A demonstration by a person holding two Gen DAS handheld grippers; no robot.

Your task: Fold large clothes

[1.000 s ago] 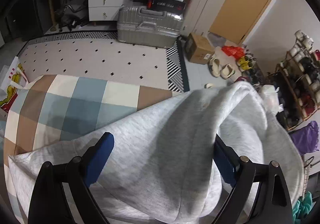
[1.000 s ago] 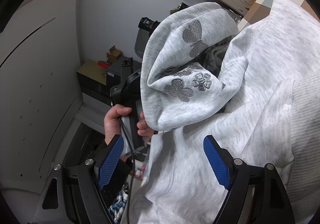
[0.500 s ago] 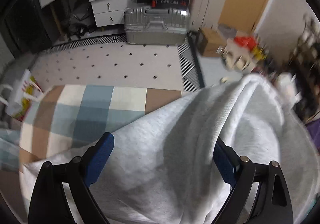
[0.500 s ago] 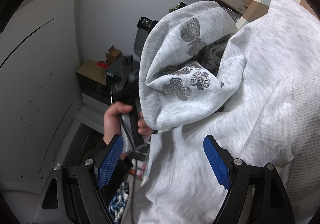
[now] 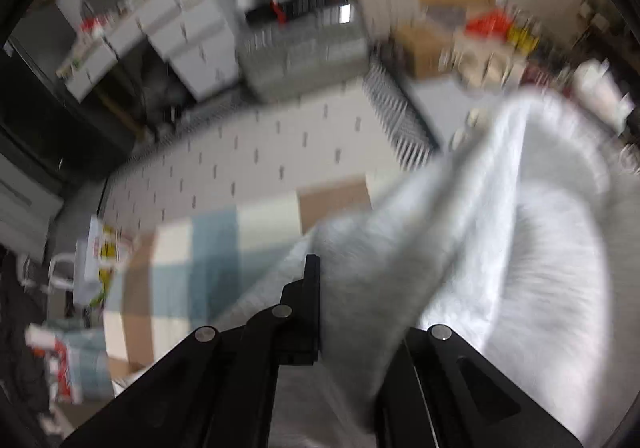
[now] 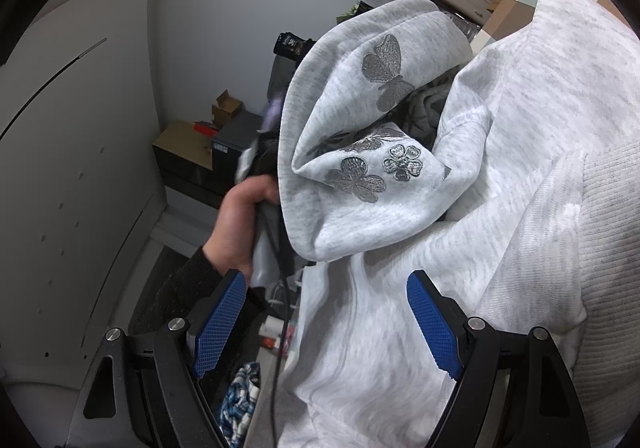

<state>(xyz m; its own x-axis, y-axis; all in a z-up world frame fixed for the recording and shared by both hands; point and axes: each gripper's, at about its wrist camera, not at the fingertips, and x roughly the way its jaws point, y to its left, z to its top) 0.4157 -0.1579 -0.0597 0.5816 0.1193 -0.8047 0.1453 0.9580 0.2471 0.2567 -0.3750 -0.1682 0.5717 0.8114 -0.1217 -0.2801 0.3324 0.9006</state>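
Observation:
A large light-grey sweatshirt lies bunched over a checked bed cover. The left wrist view is blurred, and in it my left gripper is shut on a fold of this cloth; the fabric hides its right finger. In the right wrist view the sweatshirt fills the right side, and a raised fold shows embroidered butterflies and flowers. A person's hand grips the other gripper's handle behind that fold. My right gripper is open; cloth lies between its blue pads without being pressed.
Beyond the bed are a patterned rug, a silver suitcase, white drawers, a carton and shoes at the right. The right wrist view shows a grey wall panel and boxes on the left.
My left gripper's jaws have closed on the grey cloth, and that view has rolled and blurred. The butterfly fold shifted slightly. The right gripper has kept still and open.

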